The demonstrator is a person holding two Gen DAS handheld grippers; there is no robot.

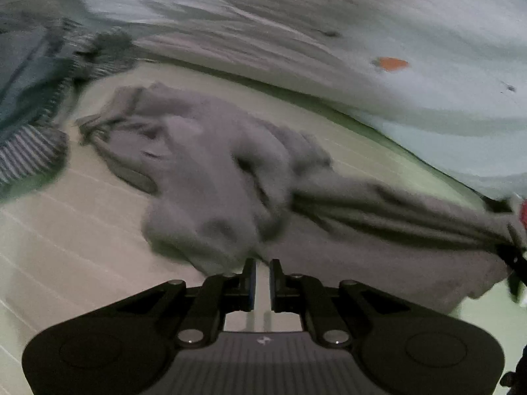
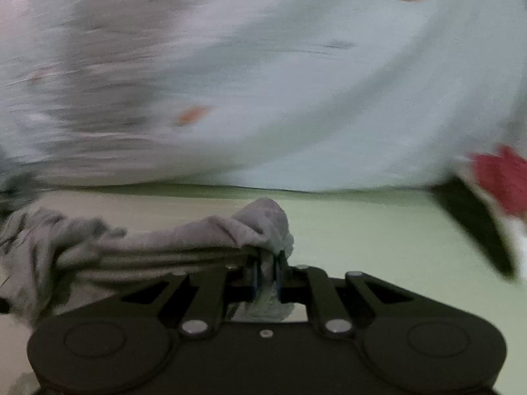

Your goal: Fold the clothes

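At the far left of the left wrist view a dark blue and white striped piece of clothing lies bunched on the pale green, faintly lined surface, with a blurred bluish-grey fabric just behind it. To its right, near the middle, a crumpled grey soft-knit garment rests in a heap on the surface, and one part of it stretches taut toward the right edge. The left tool sits just in front of this heap, its two black fingers with blue pads a narrow gap apart and nothing between them; the pale surface shows through the gap. Behind everything hangs a large pale cloth with small orange marks, heavily blurred.

In the right wrist view the grey garment trails from the left side across to the centre, where the right tool is pinched on a bunched fold of it, fabric spilling over and between the fingertips. Further right the green surface lies bare, and at the right edge a dark, blurred strip and a red patch show; what they are cannot be told.
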